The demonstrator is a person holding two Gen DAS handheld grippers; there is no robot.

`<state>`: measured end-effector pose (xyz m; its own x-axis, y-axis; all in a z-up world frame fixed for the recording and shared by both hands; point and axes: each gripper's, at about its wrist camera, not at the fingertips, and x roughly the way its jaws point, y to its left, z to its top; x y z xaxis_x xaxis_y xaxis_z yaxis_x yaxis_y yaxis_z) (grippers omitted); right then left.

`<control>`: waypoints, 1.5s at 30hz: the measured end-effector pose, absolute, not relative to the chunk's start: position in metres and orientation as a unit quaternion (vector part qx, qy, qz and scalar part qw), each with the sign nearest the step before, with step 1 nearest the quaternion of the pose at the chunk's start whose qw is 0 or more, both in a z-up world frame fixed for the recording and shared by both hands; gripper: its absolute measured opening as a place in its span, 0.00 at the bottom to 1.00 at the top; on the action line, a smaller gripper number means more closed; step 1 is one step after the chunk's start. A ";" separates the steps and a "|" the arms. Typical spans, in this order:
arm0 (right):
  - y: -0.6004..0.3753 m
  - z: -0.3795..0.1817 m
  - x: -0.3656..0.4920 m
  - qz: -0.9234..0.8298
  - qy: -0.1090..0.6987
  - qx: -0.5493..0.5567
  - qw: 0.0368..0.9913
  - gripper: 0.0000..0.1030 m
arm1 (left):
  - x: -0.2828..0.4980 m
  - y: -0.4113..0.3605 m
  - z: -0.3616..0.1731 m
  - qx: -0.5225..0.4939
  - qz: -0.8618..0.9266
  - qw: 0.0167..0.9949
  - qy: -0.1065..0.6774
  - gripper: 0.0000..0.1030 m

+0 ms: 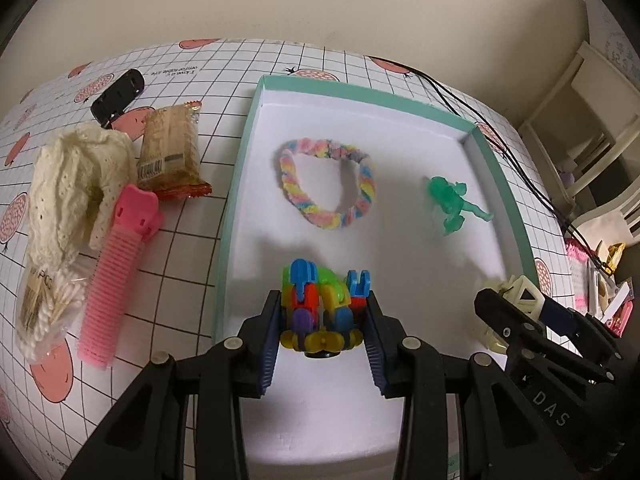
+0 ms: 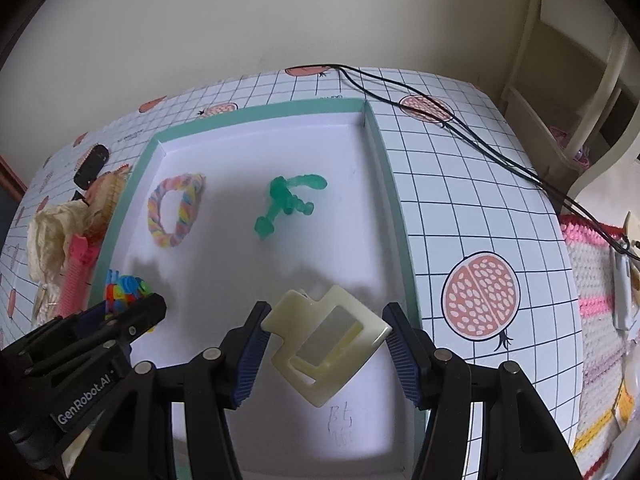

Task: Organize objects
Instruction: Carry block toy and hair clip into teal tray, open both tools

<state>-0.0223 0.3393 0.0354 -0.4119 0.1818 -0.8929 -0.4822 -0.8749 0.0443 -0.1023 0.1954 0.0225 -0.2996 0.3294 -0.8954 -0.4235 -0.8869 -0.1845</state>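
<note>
Inside the teal-rimmed tray [image 1: 240, 160], down at the 6 o'clock end of my left wrist view, I'm looking at the left gripper [image 1: 322, 326] sitting clamped on the multicoloured block toy [image 1: 316, 304], both blue pads pressing its sides while it's resting on the white tray floor. Over at 3 o'clock in that same view the right gripper [image 1: 516, 312] is poking in, and it's carrying the cream hair clip [image 1: 520, 294].

Switching to the right wrist view: the right gripper [image 2: 326, 346] is sitting around the cream hair clip [image 2: 326, 342] (squarish thing with a rectangular cutout, tilted at an angle). The left pad is touching it, the right pad is just at its corner, so I'm calling that a grip, low over the tray [image 2: 394, 208] floor at 6 o'clock. The left gripper [image 2: 120, 320] is showing at 9 o'clock with the block toy [image 2: 126, 290] peeking out behind it.

Also lying in the tray: a pastel twisted hair tie [image 1: 328, 184] at 12 o'clock and a green translucent figurine [image 1: 454, 202] at 2 o'clock, well apart from each other.

Outside the tray at 9 to 10 o'clock, on the grid-and-pomegranate tablecloth [image 2: 460, 200]: a pink hair roller [image 1: 116, 276], cream lace fabric [image 1: 76, 184], a bag of cotton swabs [image 1: 44, 308], a snack packet [image 1: 172, 152] and a black clip [image 1: 118, 96].
</note>
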 end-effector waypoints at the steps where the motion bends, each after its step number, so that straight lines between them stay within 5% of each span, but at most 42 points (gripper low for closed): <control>1: 0.338 0.035 -0.023 0.827 0.148 -0.505 0.200 0.59 | -0.102 0.196 0.022 -0.543 0.805 0.234 0.046 0.39; 14: 0.339 0.032 -0.022 0.826 0.151 -0.505 0.200 0.59 | -0.105 0.191 0.022 -0.553 0.797 0.243 0.020 0.40; 27: 0.330 0.046 -0.015 0.839 0.142 -0.487 0.197 0.61 | -0.101 0.178 0.043 -0.530 0.811 0.248 -0.012 0.74; 31: 0.331 0.050 -0.014 0.843 0.146 -0.479 0.198 0.61 | -0.100 0.174 0.052 -0.512 0.825 0.238 -0.008 0.77; 33: 0.332 0.049 -0.014 0.843 0.145 -0.479 0.198 0.61 | -0.100 0.174 0.054 -0.508 0.829 0.235 -0.008 0.91; 40: 0.333 0.048 -0.013 0.843 0.146 -0.477 0.200 0.62 | -0.103 0.173 0.055 -0.501 0.832 0.238 -0.006 0.94; 45: 0.332 0.049 -0.013 0.846 0.145 -0.474 0.198 0.75 | -0.101 0.172 0.059 -0.491 0.839 0.233 0.001 1.00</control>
<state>-0.0125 0.3318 0.0486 -0.4726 0.1967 -0.8590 -0.4715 -0.8799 0.0579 -0.1005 0.1722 0.0586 -0.4086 0.3906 -0.8249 -0.3929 -0.8911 -0.2273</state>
